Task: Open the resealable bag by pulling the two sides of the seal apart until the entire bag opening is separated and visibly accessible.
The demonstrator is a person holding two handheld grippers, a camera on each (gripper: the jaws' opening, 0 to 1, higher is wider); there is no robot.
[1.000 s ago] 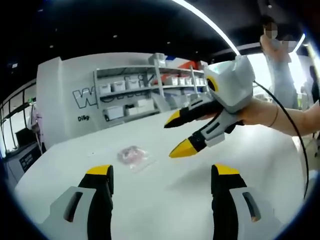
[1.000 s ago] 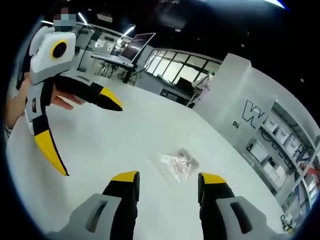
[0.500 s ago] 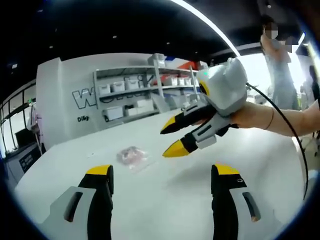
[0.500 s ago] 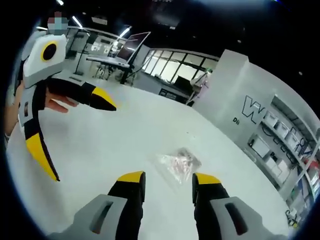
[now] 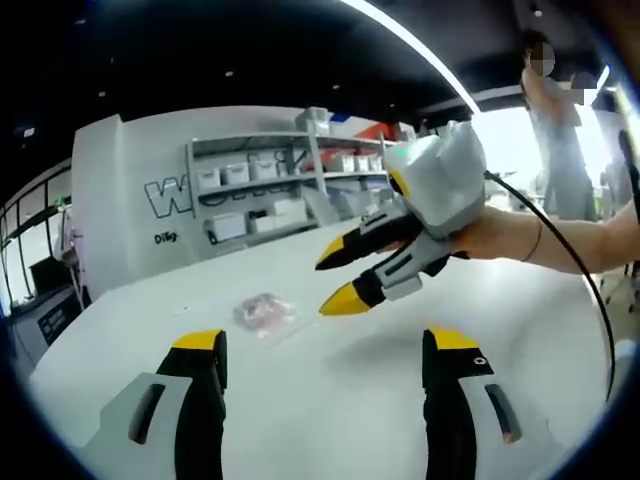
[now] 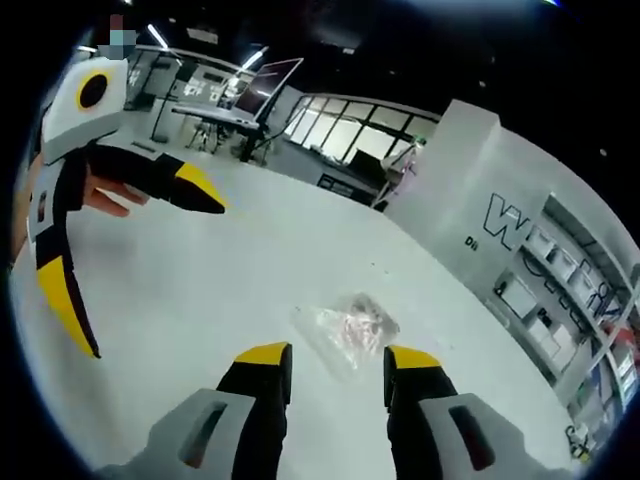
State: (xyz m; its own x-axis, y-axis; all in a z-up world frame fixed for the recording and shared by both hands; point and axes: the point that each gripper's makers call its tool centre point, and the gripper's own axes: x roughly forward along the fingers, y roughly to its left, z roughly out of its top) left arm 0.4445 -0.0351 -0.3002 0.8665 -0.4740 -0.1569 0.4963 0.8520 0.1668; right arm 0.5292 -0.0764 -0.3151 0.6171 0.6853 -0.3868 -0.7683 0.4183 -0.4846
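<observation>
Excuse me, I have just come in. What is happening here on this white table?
A person holds a two-jaw gripper in each hand above a white table. A small clear resealable bag with something pinkish inside lies flat on it, untouched. The right gripper hangs just short of the bag with its jaws apart. The left gripper is also open and sits farther back from the bag. Shelves with boxes stand behind the table. Nothing has been gripped, so the seal is not yet pulled apart.
</observation>
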